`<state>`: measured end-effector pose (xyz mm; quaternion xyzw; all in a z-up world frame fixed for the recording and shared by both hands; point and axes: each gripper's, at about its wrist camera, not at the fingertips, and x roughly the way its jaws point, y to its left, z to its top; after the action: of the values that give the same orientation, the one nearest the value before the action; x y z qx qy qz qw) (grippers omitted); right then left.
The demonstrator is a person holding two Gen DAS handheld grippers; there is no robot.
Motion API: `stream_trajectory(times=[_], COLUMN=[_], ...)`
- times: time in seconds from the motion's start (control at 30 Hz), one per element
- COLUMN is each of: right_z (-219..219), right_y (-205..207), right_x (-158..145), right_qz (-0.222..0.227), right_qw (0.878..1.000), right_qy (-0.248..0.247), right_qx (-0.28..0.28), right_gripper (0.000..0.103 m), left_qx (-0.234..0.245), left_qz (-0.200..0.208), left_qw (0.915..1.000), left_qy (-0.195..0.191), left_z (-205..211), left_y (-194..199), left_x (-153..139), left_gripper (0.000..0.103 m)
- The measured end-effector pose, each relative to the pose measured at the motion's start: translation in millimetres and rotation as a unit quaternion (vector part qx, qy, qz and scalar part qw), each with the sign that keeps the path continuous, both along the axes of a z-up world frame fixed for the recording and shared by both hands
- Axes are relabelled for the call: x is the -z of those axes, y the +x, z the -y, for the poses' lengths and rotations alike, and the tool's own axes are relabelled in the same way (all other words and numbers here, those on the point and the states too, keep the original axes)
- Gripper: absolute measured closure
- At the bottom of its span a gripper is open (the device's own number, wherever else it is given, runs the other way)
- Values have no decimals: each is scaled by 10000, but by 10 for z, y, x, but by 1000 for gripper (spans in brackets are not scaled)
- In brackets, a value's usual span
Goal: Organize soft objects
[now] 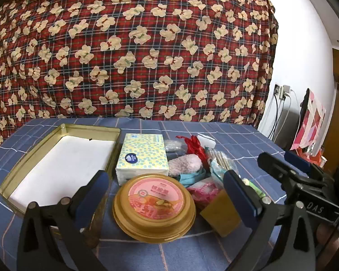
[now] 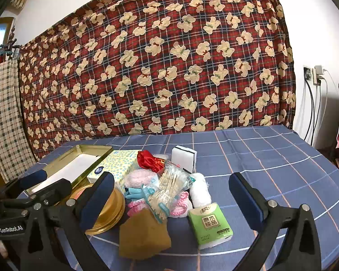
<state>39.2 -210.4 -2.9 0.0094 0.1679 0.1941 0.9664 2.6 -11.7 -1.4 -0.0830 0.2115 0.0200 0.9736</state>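
A pile of soft items lies on the blue checked tablecloth (image 2: 271, 158): a brown sponge (image 2: 144, 237), a green tissue pack (image 2: 211, 224), a white rolled towel (image 2: 200, 189), a pink fuzzy piece (image 2: 139, 178), a red cloth (image 2: 148, 160) and a white sponge (image 2: 183, 158). To their left an open gold tin tray (image 1: 56, 164) with a white liner sits beside a yellow tissue box (image 1: 142, 155). My left gripper (image 1: 167, 195) hangs open before the round tin (image 1: 154, 205). My right gripper (image 2: 171, 199) is open short of the pile, gripping nothing.
A bag of cotton swabs (image 2: 171, 185) lies on top of the pile. A red bear-print quilt (image 1: 147, 45) hangs behind the table. Cables and a wall socket (image 2: 311, 76) are at the far right. Bare tablecloth stretches to the right of the pile.
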Motion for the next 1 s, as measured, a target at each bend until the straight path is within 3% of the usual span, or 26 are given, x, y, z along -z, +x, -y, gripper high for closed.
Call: stream_trajectory(times=[1.0], right_z=[104], right_y=[3], right_x=[54], right_qz=[-114], right_qw=[9999], right_qy=[46], right_qx=[-5], right_gripper=[1], left_qx=[23], left_qz=[-5], left_qw=[10000], left_qy=[31], left_z=[42], left_y=[-10], left_x=[11], left_gripper=[0])
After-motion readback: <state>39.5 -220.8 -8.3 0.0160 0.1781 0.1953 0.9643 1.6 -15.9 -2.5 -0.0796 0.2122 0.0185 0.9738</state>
